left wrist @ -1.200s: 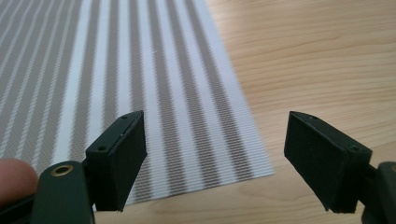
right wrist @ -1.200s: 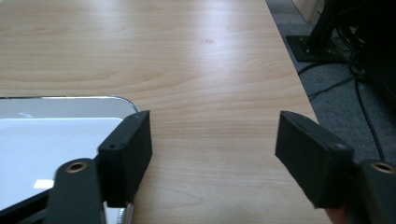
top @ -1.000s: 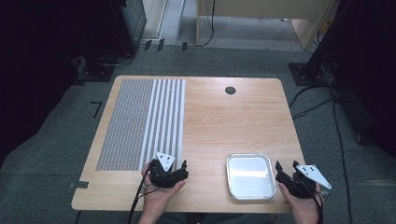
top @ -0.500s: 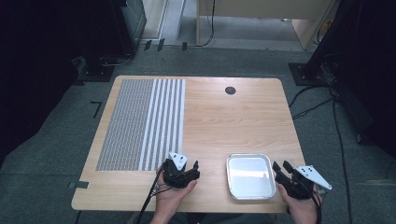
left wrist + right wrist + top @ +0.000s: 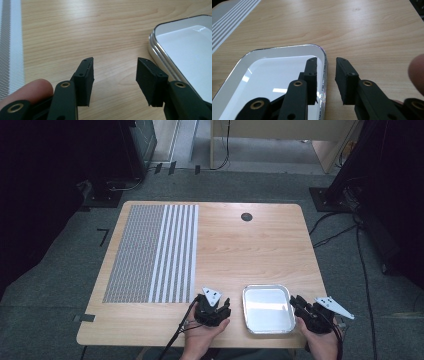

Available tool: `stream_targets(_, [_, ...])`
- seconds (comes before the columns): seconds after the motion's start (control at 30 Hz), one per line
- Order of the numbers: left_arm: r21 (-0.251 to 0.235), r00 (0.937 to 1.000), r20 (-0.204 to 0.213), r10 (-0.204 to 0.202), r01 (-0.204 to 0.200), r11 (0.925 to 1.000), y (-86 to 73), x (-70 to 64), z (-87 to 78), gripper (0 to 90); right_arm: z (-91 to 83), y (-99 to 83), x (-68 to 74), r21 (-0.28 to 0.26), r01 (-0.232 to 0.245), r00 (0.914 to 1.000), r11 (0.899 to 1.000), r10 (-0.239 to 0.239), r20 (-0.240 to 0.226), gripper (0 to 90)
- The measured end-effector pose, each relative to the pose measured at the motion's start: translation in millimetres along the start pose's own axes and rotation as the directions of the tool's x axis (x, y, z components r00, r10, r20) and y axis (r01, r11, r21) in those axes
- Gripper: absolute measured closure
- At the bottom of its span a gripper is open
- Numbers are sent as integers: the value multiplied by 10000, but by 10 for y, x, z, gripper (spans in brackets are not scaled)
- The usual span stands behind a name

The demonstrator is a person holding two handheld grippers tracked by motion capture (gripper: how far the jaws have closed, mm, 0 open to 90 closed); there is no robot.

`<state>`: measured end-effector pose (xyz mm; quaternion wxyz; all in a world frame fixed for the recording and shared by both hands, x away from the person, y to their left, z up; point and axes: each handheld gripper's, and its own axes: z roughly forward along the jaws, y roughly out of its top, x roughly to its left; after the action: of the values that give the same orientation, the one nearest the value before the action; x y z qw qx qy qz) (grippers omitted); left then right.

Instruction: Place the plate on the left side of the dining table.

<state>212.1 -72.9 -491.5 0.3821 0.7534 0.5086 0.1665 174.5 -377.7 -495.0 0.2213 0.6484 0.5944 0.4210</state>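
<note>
sitting near the worktop's (image 5: 260, 245) front edge, the empty metal tray (image 5: 267, 309) lies between my grippers: right gripper (image 5: 325, 72) straddles its rim, fingers slightly apart, left gripper (image 5: 113, 75) just beside it, fingers wide apart, holding nothing

— How are your hands sitting?
— Your left hand (image 5: 202, 335) comes in over the table's near edge, holding the left gripper (image 5: 114, 75) with its jaws spread wide apart, nothing between them.
— And the other?
— Your right gripper (image 5: 326, 75) sits low by the near right corner, jaws parted a little.
</note>
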Motion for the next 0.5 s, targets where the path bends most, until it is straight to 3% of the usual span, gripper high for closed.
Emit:
stream_targets(0.13, [-45,9998,203,53,-53,10000,-4,-99,17,546,0,5,-26,210,-335,9993,9992,338,-144,774])
stream_targets(0.23, [-78,9966,819,87,-80,9999,12,-183,20,708,-5,11,-32,439,-513,9985,9977,521,-187,804])
stream_targets(0.3, [-180,9898,1426,-14,41,9998,36,-257,18,729,0,9,-26,559,-517,9984,9971,528,-185,816])
stream_targets(0.33, [-177,9881,1540,-2,29,9998,44,-281,20,730,5,6,-20,605,-507,9986,9969,517,-147,820])
stream_targets(0.5, [-131,9861,1660,75,-54,9999,54,-383,50,732,30,-5,-18,786,-597,9982,9951,604,-60,838])
